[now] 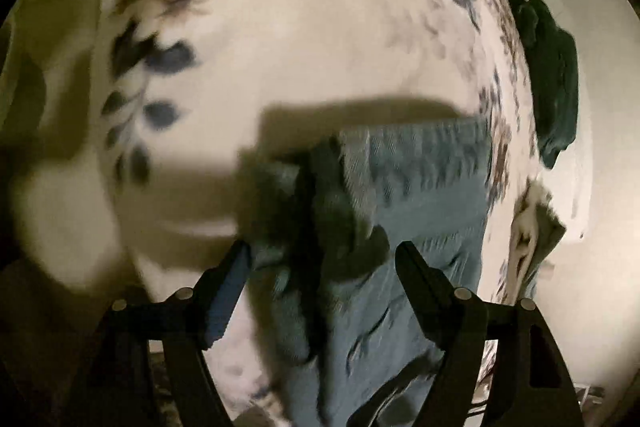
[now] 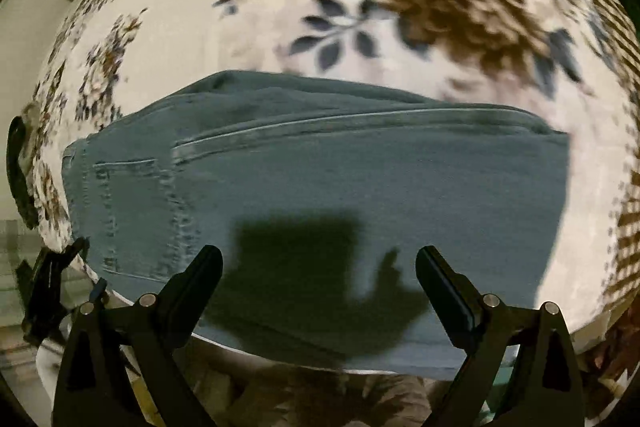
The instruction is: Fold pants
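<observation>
On floral plush blanket (image 2: 352, 39) — folded blue denim pants (image 2: 320, 179), stitched pocket seams.

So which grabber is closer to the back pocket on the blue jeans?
Probably right. The right gripper hovers open above the blue denim jeans, pocket nearby. The left gripper, open, shows no pocket.

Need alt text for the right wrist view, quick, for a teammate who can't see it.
Blue jeans, folded, lie across a floral bedspread, the back pocket at the picture's left. The right claw hangs open above their near edge, holding nothing and casting its shadow on the denim.
</observation>
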Demonstrator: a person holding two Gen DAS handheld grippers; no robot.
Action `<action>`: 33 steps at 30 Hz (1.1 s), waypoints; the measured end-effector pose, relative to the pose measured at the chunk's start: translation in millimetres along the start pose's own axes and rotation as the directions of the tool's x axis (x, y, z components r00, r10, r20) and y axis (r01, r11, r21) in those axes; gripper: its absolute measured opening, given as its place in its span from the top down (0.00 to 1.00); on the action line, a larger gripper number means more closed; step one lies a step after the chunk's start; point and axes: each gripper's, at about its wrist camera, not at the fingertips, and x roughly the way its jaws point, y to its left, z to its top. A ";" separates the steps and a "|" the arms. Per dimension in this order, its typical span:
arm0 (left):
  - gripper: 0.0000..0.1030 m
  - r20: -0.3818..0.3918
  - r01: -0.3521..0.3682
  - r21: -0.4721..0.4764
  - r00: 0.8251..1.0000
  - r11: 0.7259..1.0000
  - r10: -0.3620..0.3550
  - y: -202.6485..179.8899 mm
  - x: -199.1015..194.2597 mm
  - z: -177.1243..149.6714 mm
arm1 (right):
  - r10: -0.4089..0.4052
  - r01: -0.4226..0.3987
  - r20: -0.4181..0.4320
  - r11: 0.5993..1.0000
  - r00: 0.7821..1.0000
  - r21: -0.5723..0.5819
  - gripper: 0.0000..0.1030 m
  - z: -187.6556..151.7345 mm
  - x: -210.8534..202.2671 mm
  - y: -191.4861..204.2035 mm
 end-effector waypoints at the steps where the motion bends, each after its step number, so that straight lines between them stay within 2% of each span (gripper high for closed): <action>1: 0.29 0.009 -0.007 0.004 1.000 1.000 0.007 -4.2 4.6 4.5 | 0.006 -0.006 0.000 1.000 1.000 -0.002 0.04 0.1 2.3 3.5; 7: 0.29 0.051 -0.025 -0.024 0.998 0.999 0.026 -10.6 13.7 14.7 | 0.024 -0.024 -0.011 1.000 1.000 -0.017 0.04 -3.2 14.9 20.3; 9: 0.45 0.087 -0.037 0.003 0.996 0.999 0.037 -15.3 12.3 10.1 | 0.030 -0.030 -0.008 1.000 1.000 -0.008 0.04 -5.6 14.6 19.6; 10: 0.64 0.093 -0.050 0.019 0.995 0.999 0.048 -18.7 13.6 9.8 | 0.030 -0.030 -0.007 1.000 1.000 -0.004 0.04 -6.4 14.9 18.5; 12: 0.70 0.125 -0.053 0.072 0.991 0.996 0.044 -27.2 7.8 5.2 | 0.035 -0.035 -0.003 0.999 0.999 0.010 0.04 -9.1 13.8 12.1; 15: 0.71 0.198 -0.073 0.201 0.980 0.977 0.032 -53.5 -14.6 -9.9 | 0.043 -0.044 0.008 0.999 0.999 0.033 0.04 -14.1 9.7 -3.2; 18: 0.72 0.247 -0.077 0.343 0.969 0.936 -0.011 -92.1 -48.8 -38.7 | 0.060 -0.061 0.018 0.996 0.998 0.069 0.04 -21.7 5.1 -25.7; 20: 0.72 0.267 -0.077 0.452 0.962 0.889 -0.052 -124.9 -71.9 -67.8 | 0.070 -0.071 0.017 0.993 0.997 0.092 0.04 -26.3 2.3 -39.4; 23: 0.72 0.249 -0.060 0.600 0.962 0.798 -0.115 -167.2 -96.6 -121.4 | 0.079 -0.081 0.020 0.988 0.997 0.128 0.04 -34.7 -10.5 -66.7; 24: 0.72 0.232 -0.052 0.646 0.964 0.762 -0.131 -179.0 -99.2 -139.4 | 0.080 -0.083 0.030 0.987 0.996 0.135 0.04 -36.8 -17.7 -75.9; 26: 0.72 0.181 -0.037 0.748 0.972 0.662 -0.151 -201.9 -97.3 -189.6 | 0.076 -0.083 0.053 0.986 0.996 0.146 0.04 -40.2 -33.8 -96.2; 27: 0.72 0.149 -0.027 0.793 0.977 0.609 -0.151 -209.6 -91.4 -216.9 | 0.072 -0.081 0.064 0.985 0.995 0.154 0.04 -41.9 -42.2 -107.6; 28: 0.72 0.134 -0.025 0.814 0.980 0.581 -0.146 -212.7 -87.4 -232.3 | 0.069 -0.081 0.075 0.983 0.995 0.163 0.04 -43.6 -49.8 -119.6; 31: 0.72 0.052 -0.009 0.893 0.995 0.449 -0.084 -215.9 -49.7 -301.6 | 0.052 -0.069 0.094 0.980 0.994 0.188 0.04 -47.8 -68.2 -152.2; 33: 0.73 0.019 -0.005 0.919 0.999 0.393 -0.031 -212.1 -22.6 -329.3 | 0.035 -0.056 0.104 0.977 0.994 0.208 0.04 -52.0 -79.1 -177.2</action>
